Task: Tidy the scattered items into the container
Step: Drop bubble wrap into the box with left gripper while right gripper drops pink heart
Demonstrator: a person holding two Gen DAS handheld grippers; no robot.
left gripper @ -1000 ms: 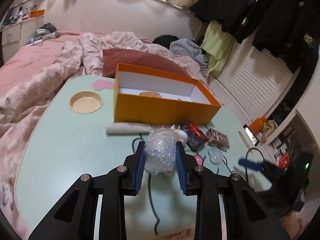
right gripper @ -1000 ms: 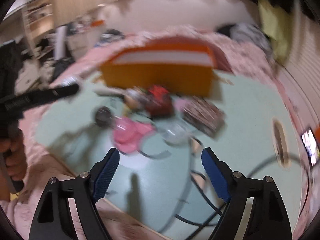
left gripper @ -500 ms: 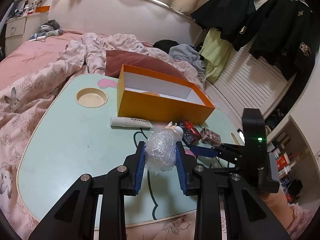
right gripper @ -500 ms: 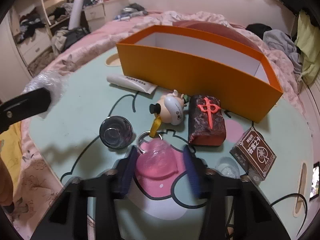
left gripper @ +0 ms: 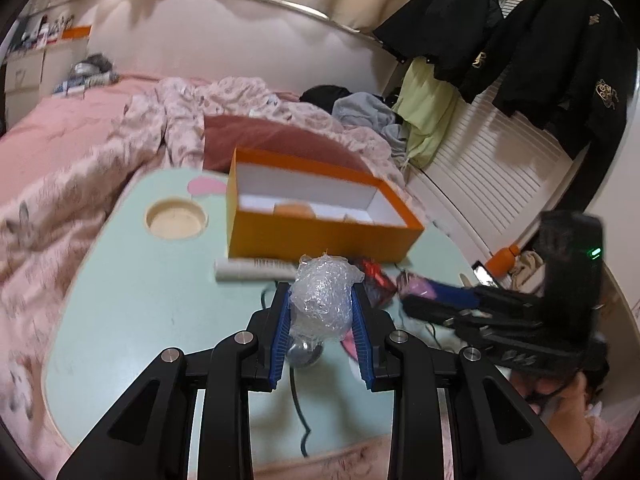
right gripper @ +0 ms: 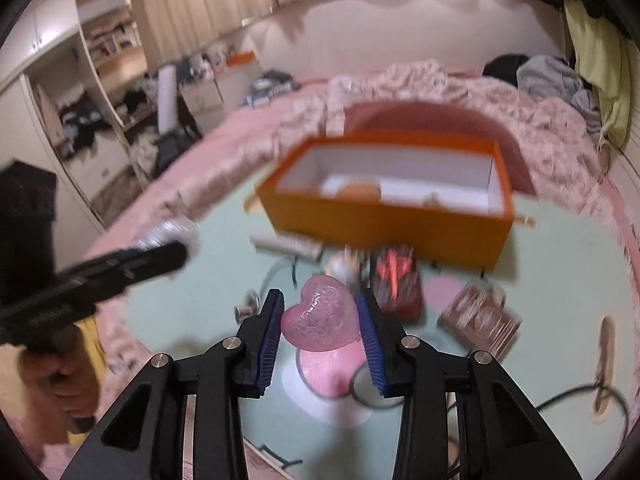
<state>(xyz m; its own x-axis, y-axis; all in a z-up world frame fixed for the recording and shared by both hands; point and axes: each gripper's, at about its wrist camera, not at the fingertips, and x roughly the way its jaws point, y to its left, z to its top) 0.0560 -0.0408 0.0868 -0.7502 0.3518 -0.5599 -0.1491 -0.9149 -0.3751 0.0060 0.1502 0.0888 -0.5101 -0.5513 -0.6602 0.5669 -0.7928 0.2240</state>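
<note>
Right tool (right gripper: 320,336): clamping pink heart-shaped case (right gripper: 320,318), lifting clear of worktop (right gripper: 192,304). Left tool (left gripper: 320,328): gripping plastic-wrap ball (left gripper: 322,300). Orange box (right gripper: 384,216) lying ahead of both, long axis crosswise.

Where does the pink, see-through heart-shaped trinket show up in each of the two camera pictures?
Left wrist view: right of centre, small and blurred, the pink heart at the right gripper tips.
Right wrist view: lower centre, the pink heart between blue pads.
Shared landmark: orange open box.
</note>
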